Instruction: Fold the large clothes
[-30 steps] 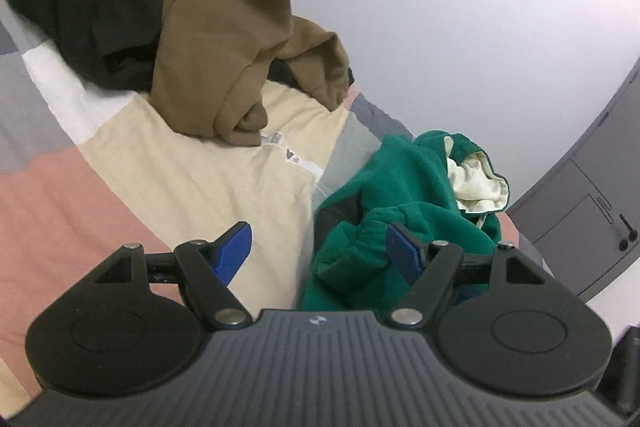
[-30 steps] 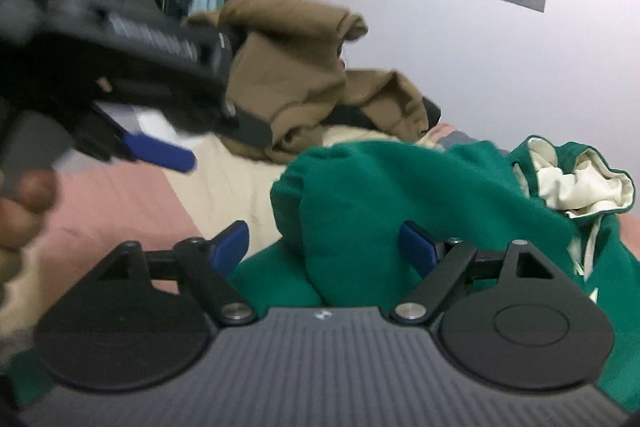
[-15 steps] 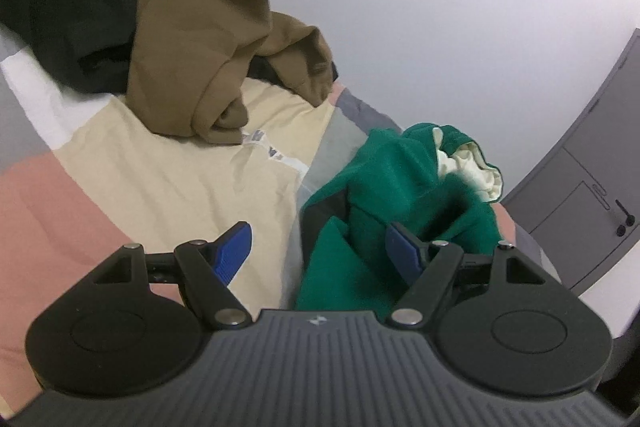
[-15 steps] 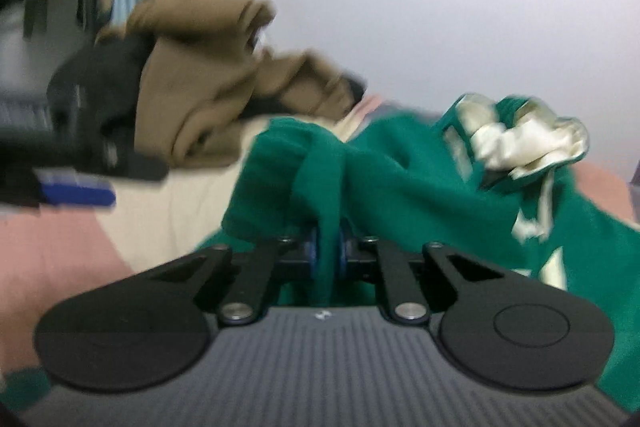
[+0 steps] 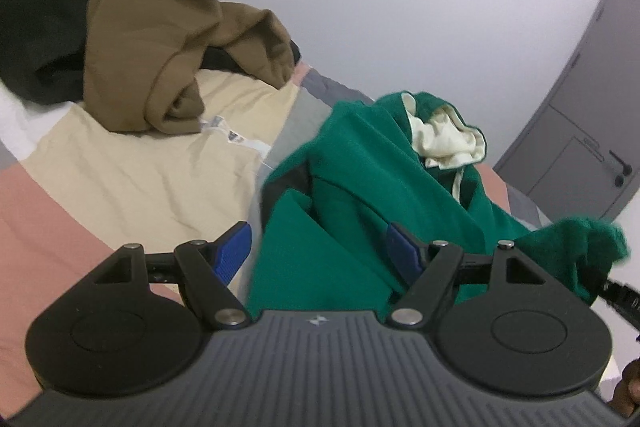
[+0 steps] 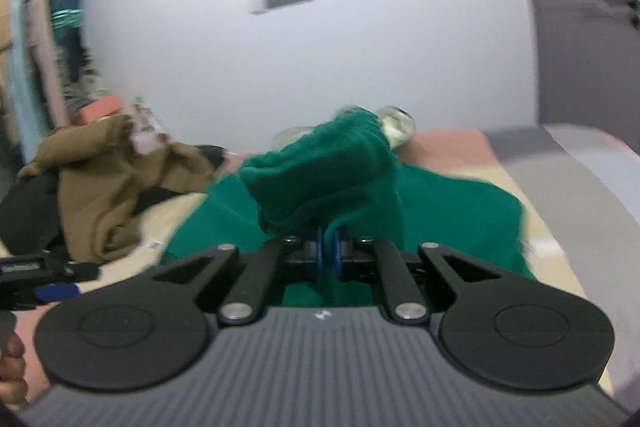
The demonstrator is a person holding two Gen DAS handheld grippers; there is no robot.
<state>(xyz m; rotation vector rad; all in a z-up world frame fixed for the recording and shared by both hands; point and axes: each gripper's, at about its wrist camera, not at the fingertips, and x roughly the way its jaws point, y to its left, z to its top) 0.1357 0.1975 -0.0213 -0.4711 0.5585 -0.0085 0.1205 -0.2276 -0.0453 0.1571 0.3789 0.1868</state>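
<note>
folding has barely begun: the green hoodie (image 5: 360,195) lies crumpled on the patchwork bed (image 5: 132,179) at about three o'clock of the brown garment (image 5: 152,39), pinched by the closed right gripper (image 6: 328,251), left gripper (image 5: 320,255) spread empty.

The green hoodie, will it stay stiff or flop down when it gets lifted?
Probably floppy: the green hoodie already bunches and droops around the right gripper pinching it. It looks thick, so likely a bit heavy. The fuzzy cloth probably won't slip out.
</note>
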